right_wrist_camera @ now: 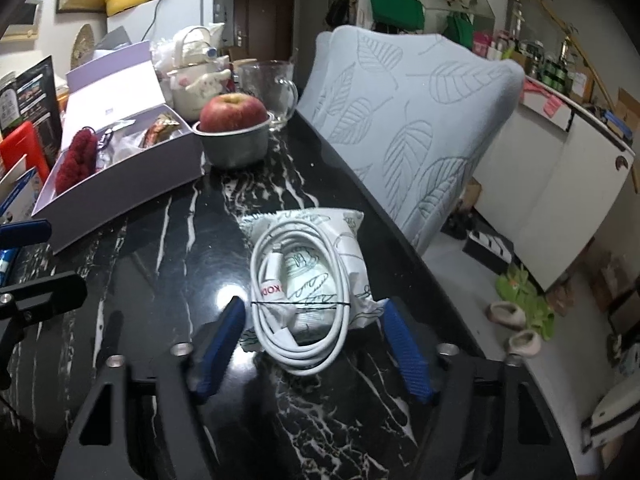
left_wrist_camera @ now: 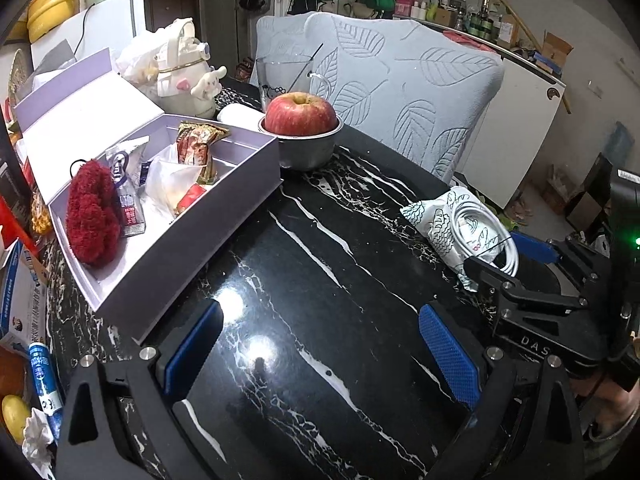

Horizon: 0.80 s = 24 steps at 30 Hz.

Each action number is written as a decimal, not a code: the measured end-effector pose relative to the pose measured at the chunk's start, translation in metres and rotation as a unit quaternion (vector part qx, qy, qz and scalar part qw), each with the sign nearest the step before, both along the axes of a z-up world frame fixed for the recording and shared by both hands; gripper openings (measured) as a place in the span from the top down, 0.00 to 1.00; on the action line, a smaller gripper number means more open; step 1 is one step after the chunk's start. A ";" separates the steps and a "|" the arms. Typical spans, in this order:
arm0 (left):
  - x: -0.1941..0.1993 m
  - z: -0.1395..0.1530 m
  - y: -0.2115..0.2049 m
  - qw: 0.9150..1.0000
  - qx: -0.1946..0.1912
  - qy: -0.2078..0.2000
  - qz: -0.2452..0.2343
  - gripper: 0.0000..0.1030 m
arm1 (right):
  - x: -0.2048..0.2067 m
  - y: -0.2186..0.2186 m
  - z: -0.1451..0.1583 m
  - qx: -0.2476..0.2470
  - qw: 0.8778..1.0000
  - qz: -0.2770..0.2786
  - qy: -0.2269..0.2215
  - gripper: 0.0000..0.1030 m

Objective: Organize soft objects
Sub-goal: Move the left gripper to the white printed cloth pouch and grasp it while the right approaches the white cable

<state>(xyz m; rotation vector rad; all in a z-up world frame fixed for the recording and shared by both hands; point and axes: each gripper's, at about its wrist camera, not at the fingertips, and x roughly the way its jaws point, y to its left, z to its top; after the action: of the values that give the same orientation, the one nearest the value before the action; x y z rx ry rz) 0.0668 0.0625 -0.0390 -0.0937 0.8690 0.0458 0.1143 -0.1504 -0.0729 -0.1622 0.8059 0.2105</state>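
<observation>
A black marble bench [left_wrist_camera: 320,280] with white veins carries everything. Behind its far edge stands a pale blue chair back [left_wrist_camera: 400,92] with a leaf pattern.

On the left part of the bench lies an open lilac box [left_wrist_camera: 192,236] with its lid standing up behind it. Inside it, at the near end, rests a red fluffy ball [left_wrist_camera: 92,216], and beside it are some snack packets [left_wrist_camera: 196,148] and a white plastic wrapper.

Just past the far corner of the box stands a metal bowl [left_wrist_camera: 308,148] with a red apple [left_wrist_camera: 300,114] in it. A glass mug [left_wrist_camera: 280,80] and a cream kettle [left_wrist_camera: 188,68] stand behind.

Near the right edge of the bench lies a white printed pouch [right_wrist_camera: 320,272], and on top of it a coiled white cable [right_wrist_camera: 300,300] held by a thin black band.

The right claw [right_wrist_camera: 312,340] has its blue pads wide apart, one on each side of the pouch and cable, low over the bench; whether they touch the pouch I cannot tell. The left claw [left_wrist_camera: 320,352] is also spread apart and holds nothing, above bare marble in front of the box.
</observation>
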 end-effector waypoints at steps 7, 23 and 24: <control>0.010 -0.003 0.000 1.000 -0.010 0.004 -0.006 0.03 | -0.006 -0.010 0.001 0.033 0.999 0.017 0.017 0.75; 0.035 0.003 -0.043 0.996 -0.022 -0.013 -0.083 0.03 | -0.031 -0.056 -0.003 0.076 0.996 -0.015 0.048 0.85; 0.038 0.003 -0.048 0.996 -0.021 -0.013 -0.089 0.03 | -0.031 -0.059 -0.005 0.077 0.996 -0.018 0.050 0.85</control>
<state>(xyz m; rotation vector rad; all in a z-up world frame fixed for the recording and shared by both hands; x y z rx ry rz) 0.1043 0.0144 -0.0357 -0.0561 0.8488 -0.1413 0.0838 -0.2093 -0.0781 0.0088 0.8877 0.2478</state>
